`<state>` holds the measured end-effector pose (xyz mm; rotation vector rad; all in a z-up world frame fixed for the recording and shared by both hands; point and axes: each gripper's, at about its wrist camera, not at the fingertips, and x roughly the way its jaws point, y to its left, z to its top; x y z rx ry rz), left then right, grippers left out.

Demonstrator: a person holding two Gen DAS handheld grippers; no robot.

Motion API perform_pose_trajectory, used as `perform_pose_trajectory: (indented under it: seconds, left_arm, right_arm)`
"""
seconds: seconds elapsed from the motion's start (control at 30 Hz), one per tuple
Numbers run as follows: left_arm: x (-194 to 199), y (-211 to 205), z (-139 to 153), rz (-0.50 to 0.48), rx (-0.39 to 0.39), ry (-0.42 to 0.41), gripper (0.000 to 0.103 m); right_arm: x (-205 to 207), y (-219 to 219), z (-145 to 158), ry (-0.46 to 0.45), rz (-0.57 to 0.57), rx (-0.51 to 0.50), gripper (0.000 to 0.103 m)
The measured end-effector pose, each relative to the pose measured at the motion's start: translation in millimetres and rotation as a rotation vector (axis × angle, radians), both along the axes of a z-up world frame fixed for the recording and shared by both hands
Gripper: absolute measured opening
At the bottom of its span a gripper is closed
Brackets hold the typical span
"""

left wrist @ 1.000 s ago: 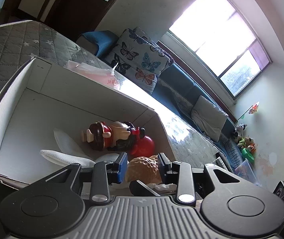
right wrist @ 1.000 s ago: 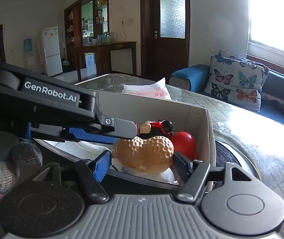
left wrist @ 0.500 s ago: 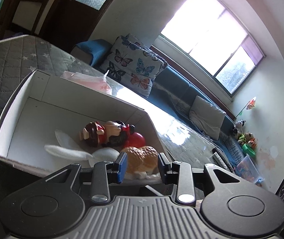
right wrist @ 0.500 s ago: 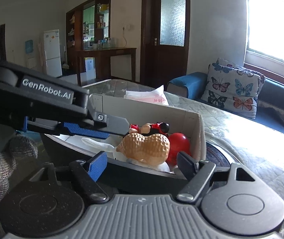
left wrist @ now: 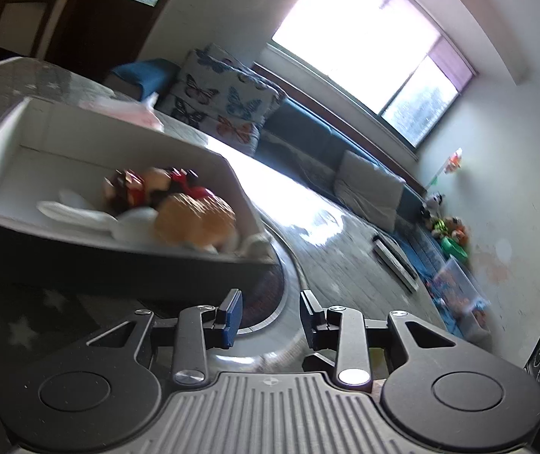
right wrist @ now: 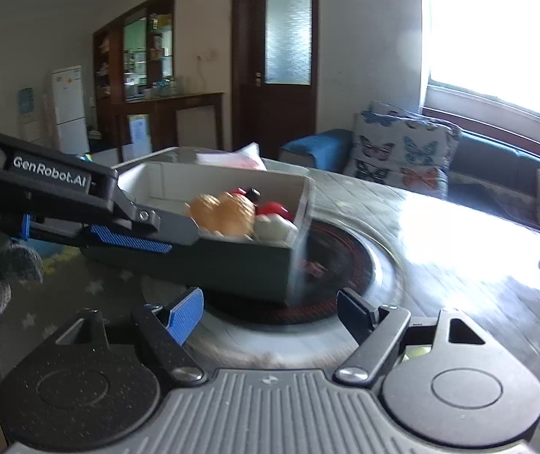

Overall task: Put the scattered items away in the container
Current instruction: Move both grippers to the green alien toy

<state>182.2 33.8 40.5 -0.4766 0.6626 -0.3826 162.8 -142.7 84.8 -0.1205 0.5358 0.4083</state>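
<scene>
The white cardboard box [left wrist: 61, 140] [right wrist: 232, 174] stands on the table and holds a tan peanut-shaped toy [left wrist: 194, 221] [right wrist: 222, 210], a red ball [right wrist: 272, 208], a red and black figure [left wrist: 145, 185] and white items [left wrist: 77, 212]. My left gripper [left wrist: 270, 312] is open and empty, pulled back from the box's near wall. It also shows in the right wrist view [right wrist: 133, 236], at the box's left side. My right gripper [right wrist: 270, 308] is open and empty, short of the box's near corner.
A pink tissue pack [right wrist: 232, 159] lies behind the box. A dark round inset [right wrist: 345, 265] sits in the table under the box. A blue sofa with butterfly cushions [right wrist: 402, 151] runs along the window. A dark flat object [left wrist: 395, 261] lies on the table's far side.
Both grippers have drawn back from the box. The peanut toy, earlier between the left fingers, now lies in the box with both grippers clear of it.
</scene>
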Motion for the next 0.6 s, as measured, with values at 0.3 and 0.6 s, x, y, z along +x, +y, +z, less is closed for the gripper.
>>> perform_pose_trajectory:
  seconds: [0.3, 0.6]
  left_arm:
    - [2.6, -45.7, -17.1, -0.100, 0.007, 0.053, 0.035]
    - [22.5, -84.8, -32.7, -0.195, -0.012, 0.125, 0.036]
  right_arm:
    - [-24.2, -52.7, -13.2, 0.024, -0.128, 0.027, 0.080]
    - [-10.4, -87.7, -31.7, 0.066, -0.214, 0.043, 0.080]
